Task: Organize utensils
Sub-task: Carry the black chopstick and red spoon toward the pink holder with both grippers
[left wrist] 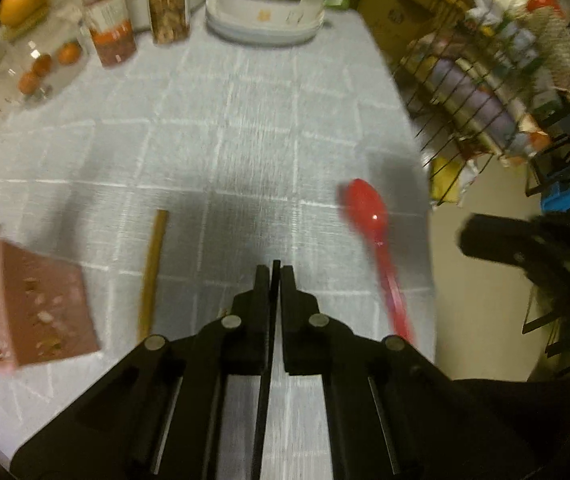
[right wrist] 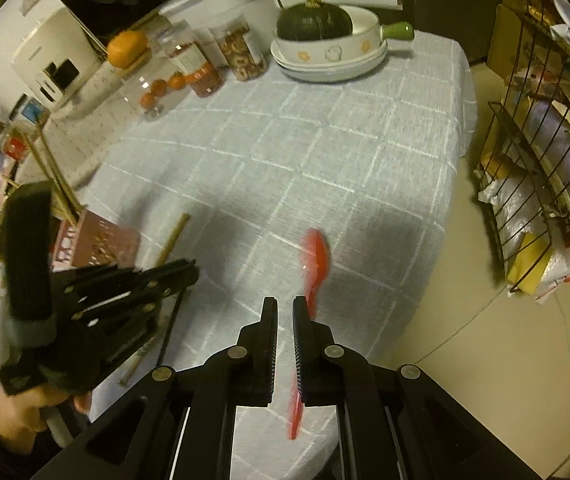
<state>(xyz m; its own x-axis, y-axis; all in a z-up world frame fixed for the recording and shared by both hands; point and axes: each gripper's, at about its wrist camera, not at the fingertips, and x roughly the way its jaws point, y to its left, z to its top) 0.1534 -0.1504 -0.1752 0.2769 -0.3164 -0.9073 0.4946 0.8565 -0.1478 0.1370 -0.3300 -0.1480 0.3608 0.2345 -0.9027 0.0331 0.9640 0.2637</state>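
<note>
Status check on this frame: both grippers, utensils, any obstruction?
Left gripper shut, empty. Right gripper shut, empty. Red plastic spoon and wooden chopstick flat on checked tablecloth. Nothing blocking.

Glossy red plastic spoon [left wrist: 367, 206] on a matt woven tablecloth [left wrist: 245, 112].

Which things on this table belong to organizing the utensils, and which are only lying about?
Belong to the job:
- red spoon
- wooden chopstick
- pink utensil basket

Only lying about:
- green squash in the pan
- snack jars
- small oranges
- wire rack beside the table
</note>
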